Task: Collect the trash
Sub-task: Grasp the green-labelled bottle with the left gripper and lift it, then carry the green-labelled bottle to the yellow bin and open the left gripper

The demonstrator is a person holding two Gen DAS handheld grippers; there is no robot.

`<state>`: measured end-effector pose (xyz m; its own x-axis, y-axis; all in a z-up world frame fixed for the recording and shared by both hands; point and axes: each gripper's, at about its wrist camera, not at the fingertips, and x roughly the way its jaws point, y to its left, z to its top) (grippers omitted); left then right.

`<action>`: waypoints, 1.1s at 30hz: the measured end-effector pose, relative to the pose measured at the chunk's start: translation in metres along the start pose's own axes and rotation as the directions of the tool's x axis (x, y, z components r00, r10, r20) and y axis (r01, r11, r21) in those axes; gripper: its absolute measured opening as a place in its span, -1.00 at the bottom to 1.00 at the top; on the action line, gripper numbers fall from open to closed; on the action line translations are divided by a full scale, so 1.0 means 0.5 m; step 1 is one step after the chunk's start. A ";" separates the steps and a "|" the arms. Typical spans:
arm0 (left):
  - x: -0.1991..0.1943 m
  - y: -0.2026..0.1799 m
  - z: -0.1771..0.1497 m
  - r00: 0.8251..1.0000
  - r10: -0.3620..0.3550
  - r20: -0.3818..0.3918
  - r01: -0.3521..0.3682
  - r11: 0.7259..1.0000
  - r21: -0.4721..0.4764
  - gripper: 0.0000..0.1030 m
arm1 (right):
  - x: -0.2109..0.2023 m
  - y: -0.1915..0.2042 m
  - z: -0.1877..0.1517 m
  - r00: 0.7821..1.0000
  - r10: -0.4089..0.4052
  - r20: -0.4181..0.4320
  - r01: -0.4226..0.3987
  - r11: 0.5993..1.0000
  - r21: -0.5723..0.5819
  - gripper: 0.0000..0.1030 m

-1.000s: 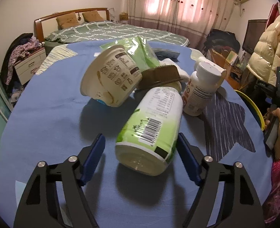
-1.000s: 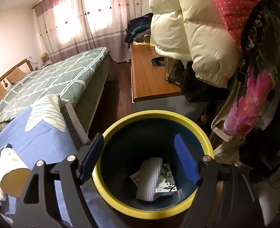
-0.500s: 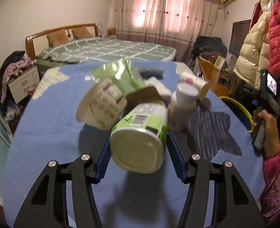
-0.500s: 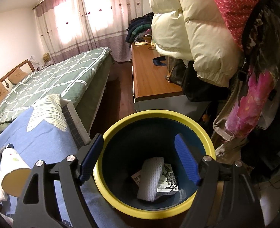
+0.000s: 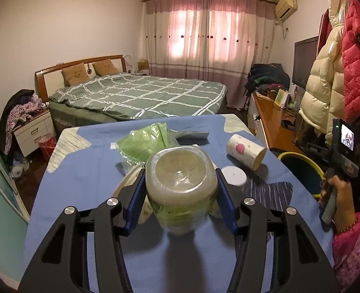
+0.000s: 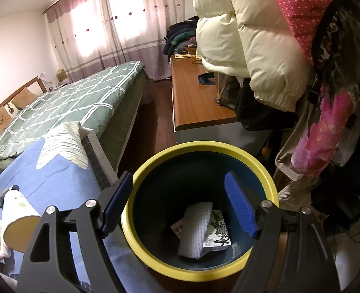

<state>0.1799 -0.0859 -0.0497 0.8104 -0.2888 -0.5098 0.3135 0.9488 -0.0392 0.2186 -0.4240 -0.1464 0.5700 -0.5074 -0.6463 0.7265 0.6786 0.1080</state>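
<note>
**Inspector:** Since a second ago, the left gripper has closed its pads on the green-labelled bottle and raised it, base toward camera, long axis along the fingers.

**Clerk:** Destination?

**Inspector:** The yellow-rimmed bin is at right, beside the blue-covered table. The right gripper gapes empty above it. Room: bedroom.

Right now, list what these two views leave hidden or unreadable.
- Left wrist view: the green-labelled bottle held in the left gripper hides the tub and white-capped bottle behind it; its label is blurred.
- Right wrist view: the white cloth in the yellow-rimmed bin covers much of the patterned box.
</note>
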 end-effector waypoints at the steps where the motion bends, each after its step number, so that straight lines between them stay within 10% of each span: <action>1: 0.005 -0.001 0.005 1.000 0.004 -0.001 -0.004 1.000 0.001 0.04 | 0.000 0.003 -0.001 1.000 0.002 0.000 -0.002 1.000 0.000 0.42; 18: -0.029 -0.038 0.025 0.999 -0.019 0.028 0.018 0.999 0.036 0.03 | -0.006 0.014 -0.005 1.000 0.029 -0.002 -0.029 1.000 0.003 0.42; 33: -0.069 -0.203 0.104 0.978 -0.198 0.068 0.187 0.972 0.139 0.03 | -0.092 -0.072 0.000 0.989 0.147 0.030 -0.147 0.989 -0.012 0.50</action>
<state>0.1457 -0.1791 0.0167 0.7642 -0.4790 -0.4320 0.5255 0.8507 -0.0137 0.1662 -0.4252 -0.1207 0.6817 -0.4176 -0.6008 0.6305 0.7518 0.1929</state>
